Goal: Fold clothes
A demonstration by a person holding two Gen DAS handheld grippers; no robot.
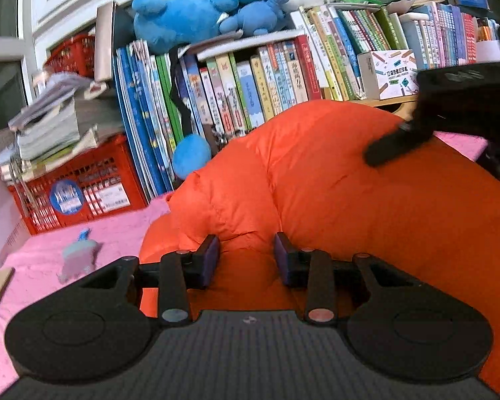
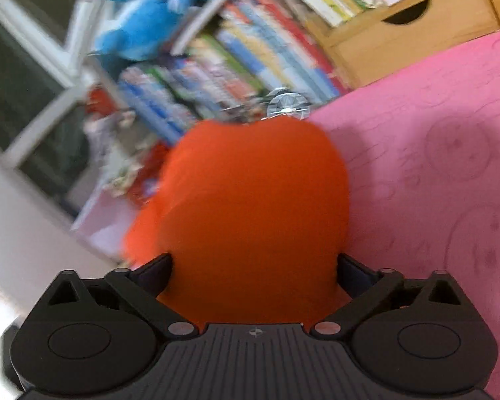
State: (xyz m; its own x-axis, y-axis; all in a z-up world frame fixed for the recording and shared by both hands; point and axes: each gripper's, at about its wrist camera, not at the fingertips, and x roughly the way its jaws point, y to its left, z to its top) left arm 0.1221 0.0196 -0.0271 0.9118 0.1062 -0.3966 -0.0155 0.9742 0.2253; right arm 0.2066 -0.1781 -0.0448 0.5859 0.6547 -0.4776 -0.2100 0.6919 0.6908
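A puffy orange down jacket (image 1: pixel 333 180) lies bunched on a pink bedspread (image 1: pixel 40 260). My left gripper (image 1: pixel 248 260) sits at the jacket's near edge, its jaws narrow and pinching a raised fold of orange fabric between the pads. In the right wrist view, which is blurred, the jacket (image 2: pixel 253 200) is a rounded orange mound. My right gripper (image 2: pixel 255 268) stands wide open, with the mound filling the gap between the fingers but not gripped. One of the right gripper's black fingers (image 1: pixel 393 148) shows at the upper right of the left wrist view, resting over the jacket's far side.
Behind the jacket stands a row of books (image 1: pixel 250 90) with blue plush toys (image 1: pixel 196 10) on top. A red crate (image 1: pixel 80 186) with stacked papers sits at the left, and a small toy (image 1: pixel 78 260) lies on the bedspread. A wooden drawer unit (image 2: pixel 410 33) is at the back right.
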